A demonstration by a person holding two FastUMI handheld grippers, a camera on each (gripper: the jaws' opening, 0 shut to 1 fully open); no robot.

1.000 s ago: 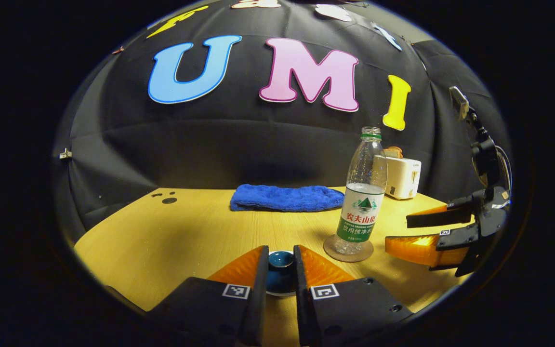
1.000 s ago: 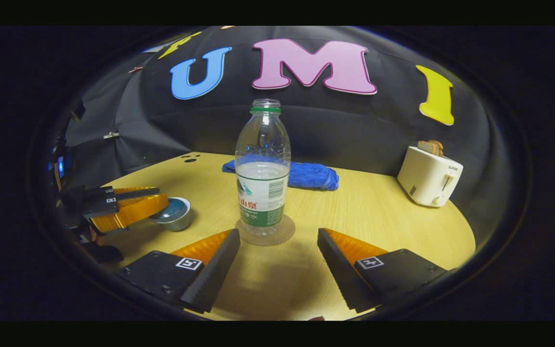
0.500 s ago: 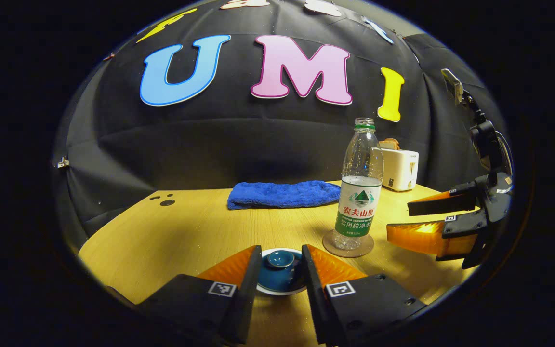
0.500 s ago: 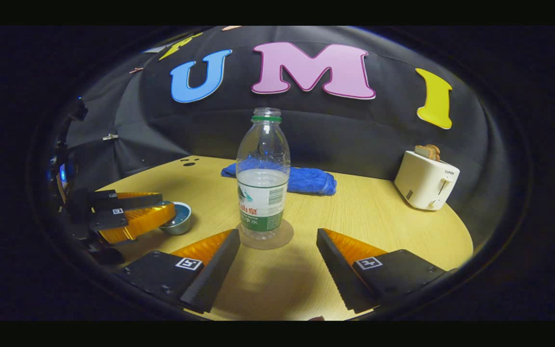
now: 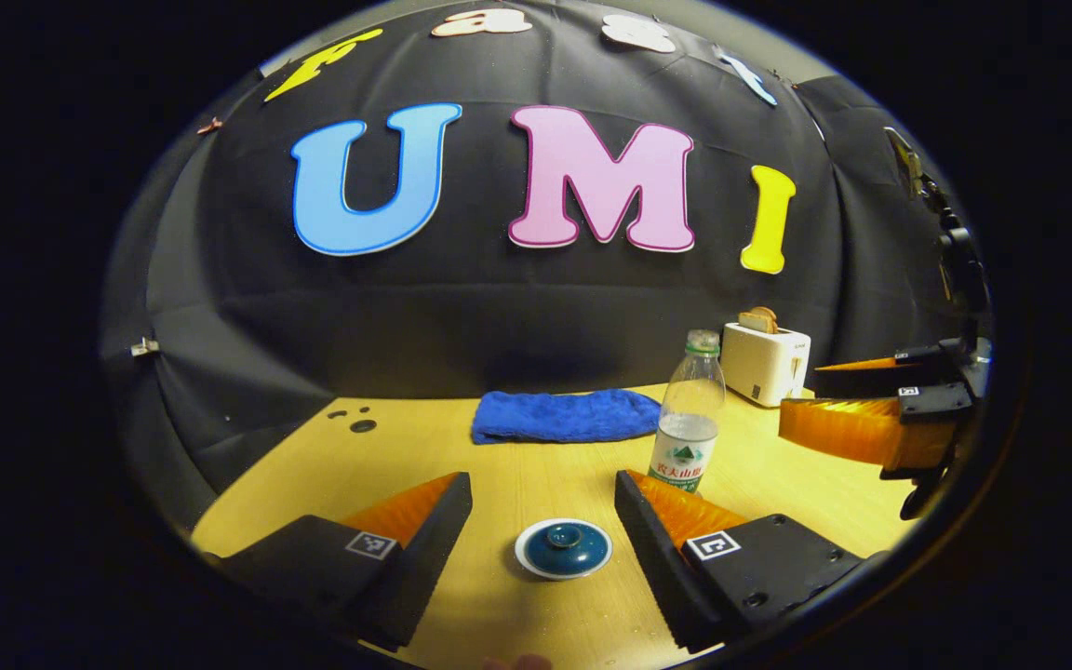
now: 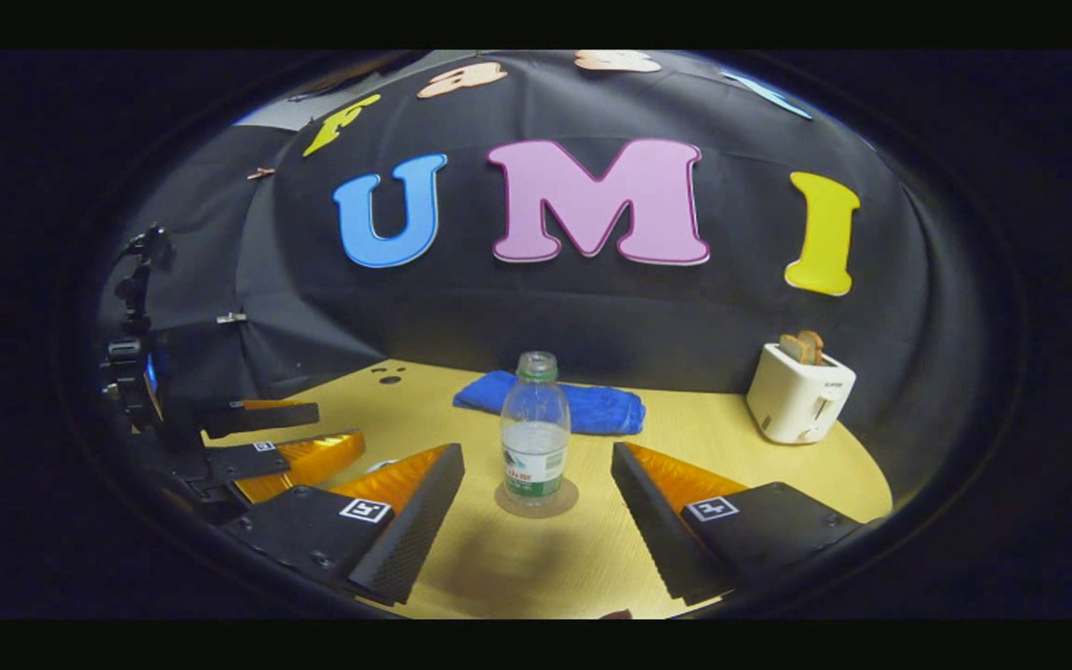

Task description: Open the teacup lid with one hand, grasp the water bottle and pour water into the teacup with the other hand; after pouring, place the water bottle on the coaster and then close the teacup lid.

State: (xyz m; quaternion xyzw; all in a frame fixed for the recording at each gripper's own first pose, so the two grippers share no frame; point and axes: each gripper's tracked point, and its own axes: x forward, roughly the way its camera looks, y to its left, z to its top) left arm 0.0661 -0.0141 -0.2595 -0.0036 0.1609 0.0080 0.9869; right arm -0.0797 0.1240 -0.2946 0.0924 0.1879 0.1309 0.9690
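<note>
Blue towel [image 6: 555,407] and toaster [image 6: 798,400] sit behind the water bottle [image 6: 535,430].

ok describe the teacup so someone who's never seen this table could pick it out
Start at the wooden table. Near its front edge, left of the water bottle, sits the teacup. It is low and round, with a white rim and a dark blue knobbed lid, unlike the tall clear bottle.

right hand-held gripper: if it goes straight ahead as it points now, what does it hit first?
Most likely the water bottle, upright on its coaster, centred between the open right hand-held gripper fingers. Nothing nearer shows in that line, though depth is uncertain.
</note>
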